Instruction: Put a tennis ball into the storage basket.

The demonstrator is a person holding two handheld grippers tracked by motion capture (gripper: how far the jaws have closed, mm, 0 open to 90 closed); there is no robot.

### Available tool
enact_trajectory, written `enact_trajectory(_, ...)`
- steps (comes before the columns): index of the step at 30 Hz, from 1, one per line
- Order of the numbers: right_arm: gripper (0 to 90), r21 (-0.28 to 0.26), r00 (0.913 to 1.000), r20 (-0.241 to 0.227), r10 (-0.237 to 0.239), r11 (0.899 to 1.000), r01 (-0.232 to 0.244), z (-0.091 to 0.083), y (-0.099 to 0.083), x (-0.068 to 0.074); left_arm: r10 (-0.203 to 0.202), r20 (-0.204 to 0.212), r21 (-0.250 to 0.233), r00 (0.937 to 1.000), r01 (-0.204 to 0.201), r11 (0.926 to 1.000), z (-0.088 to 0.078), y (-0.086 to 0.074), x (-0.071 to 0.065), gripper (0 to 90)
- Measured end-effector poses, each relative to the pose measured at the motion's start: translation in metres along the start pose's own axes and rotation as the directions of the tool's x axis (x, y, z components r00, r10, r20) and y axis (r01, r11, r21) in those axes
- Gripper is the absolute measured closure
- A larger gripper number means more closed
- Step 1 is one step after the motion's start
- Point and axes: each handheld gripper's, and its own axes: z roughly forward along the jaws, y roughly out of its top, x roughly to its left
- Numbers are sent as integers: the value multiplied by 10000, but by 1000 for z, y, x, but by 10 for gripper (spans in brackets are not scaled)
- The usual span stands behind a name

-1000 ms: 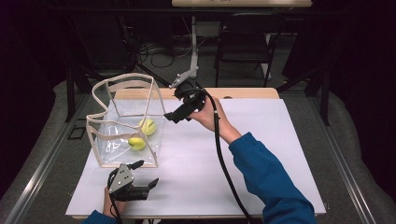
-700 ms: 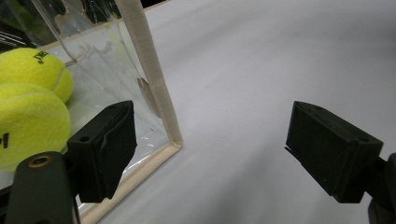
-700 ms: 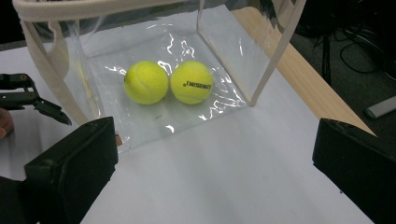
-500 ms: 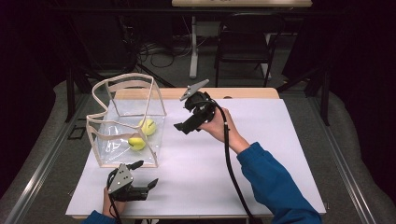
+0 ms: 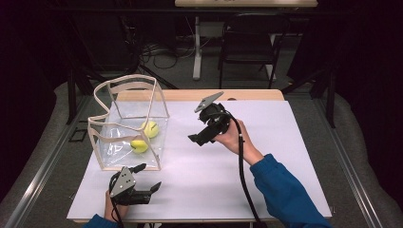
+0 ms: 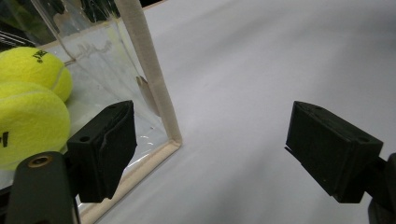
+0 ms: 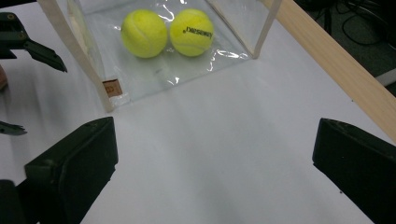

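A clear bag with beige trim (image 5: 128, 123) stands open on the left of the white table, and two yellow tennis balls (image 5: 151, 128) (image 5: 139, 145) lie inside it. My left gripper (image 5: 151, 176) rests near the front edge, just in front of the bag's right front corner. It is open, with nothing between its fingers. In the left gripper view the bag's corner trim (image 6: 149, 70) and both balls (image 6: 35, 70) (image 6: 28, 121) sit close ahead. My right gripper (image 5: 199, 139) hovers open and empty over the table's middle, right of the bag. In its own view it faces the bag (image 7: 163, 74) and balls (image 7: 144, 33) (image 7: 191, 31).
A wooden strip (image 5: 199, 95) runs along the table's far edge. Bare white tabletop (image 5: 214, 185) lies right of and in front of the bag. A dark chair (image 5: 247, 47) and cables stand on the floor behind. The left gripper (image 7: 28, 44) shows at the left in the right gripper view.
My right gripper has moved right and toward me, away from the bag's top to above the table's middle. The left gripper and the balls have stayed put.
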Motion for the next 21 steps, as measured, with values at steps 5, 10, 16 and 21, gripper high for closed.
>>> enact_trajectory(5, 0, 165, 10000, 73, 65, 9998, -66, 0, -14, 1, -5, -21, -2, 10000, 5, 10000, 0, 0, 0, 162)
enact_trajectory(10, 0, 317, 9998, 103, 194, 9993, -198, 1, -31, 3, 4, -13, 5, 10000, -4, 10000, 0, 0, 0, 161)
enact_trajectory(16, 0, 319, 9990, 150, 426, 9986, -430, -4, -52, 4, 22, -24, 11, 10000, -22, 10000, 0, 0, 0, 162)
enact_trajectory(21, 0, 284, 9982, 236, 557, 9980, -563, -9, -69, 7, 27, -26, -5, 10000, -27, 10000, 0, 0, -1, 161)
